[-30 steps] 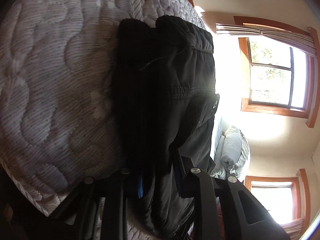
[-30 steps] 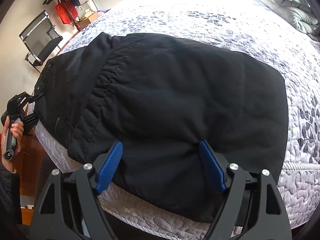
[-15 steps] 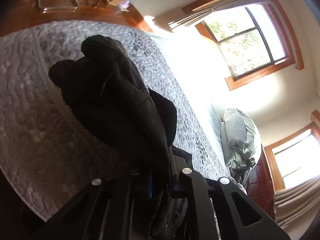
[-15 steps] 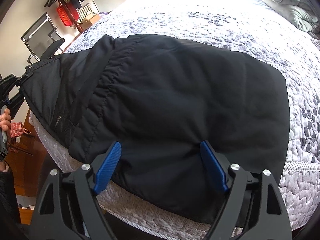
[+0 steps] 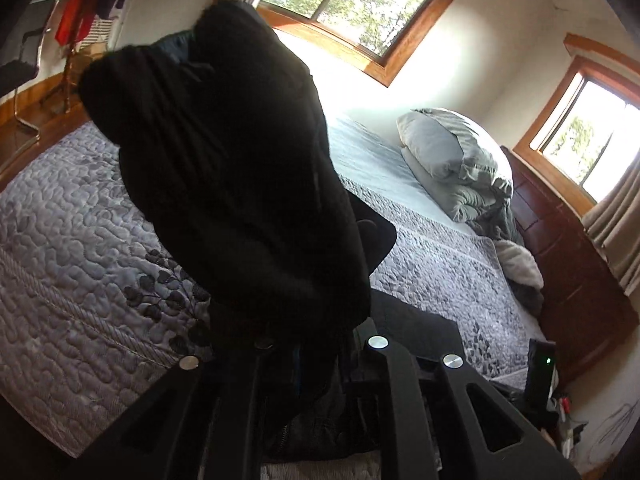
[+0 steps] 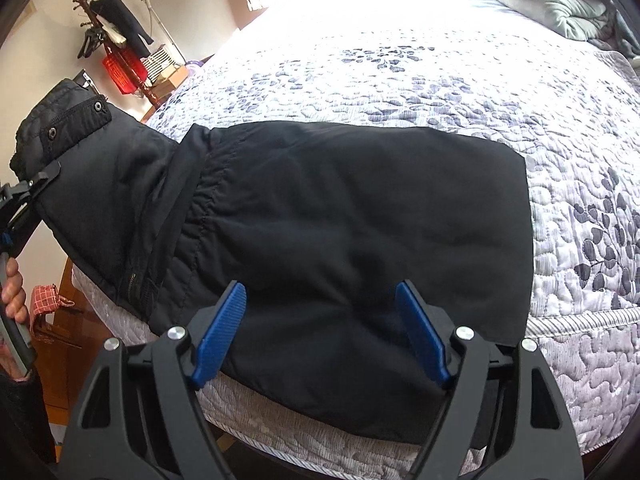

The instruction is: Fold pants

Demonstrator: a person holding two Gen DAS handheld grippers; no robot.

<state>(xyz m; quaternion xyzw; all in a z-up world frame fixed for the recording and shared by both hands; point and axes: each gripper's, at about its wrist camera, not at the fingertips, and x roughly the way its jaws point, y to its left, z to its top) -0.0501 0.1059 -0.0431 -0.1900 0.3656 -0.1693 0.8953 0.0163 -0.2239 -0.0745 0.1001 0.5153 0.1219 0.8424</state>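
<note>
Mid-fold: we have the waist end of the pants [image 6: 340,216] lifted off the bed [image 6: 440,76].
Left gripper [image 5: 316,354] is clamped on the waistband; right gripper [image 6: 320,332] hovers wide over the part lying at the bed's near edge. Next we carry the waist across and lay it square.

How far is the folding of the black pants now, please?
Partly done. The black pants already lie flat as a wide panel on the quilted bed. In hand: the left tongs are shut on the waist end and hold it lifted off the bed. The right tongs are open above the near edge. Left: laying that end over and smoothing.
</note>
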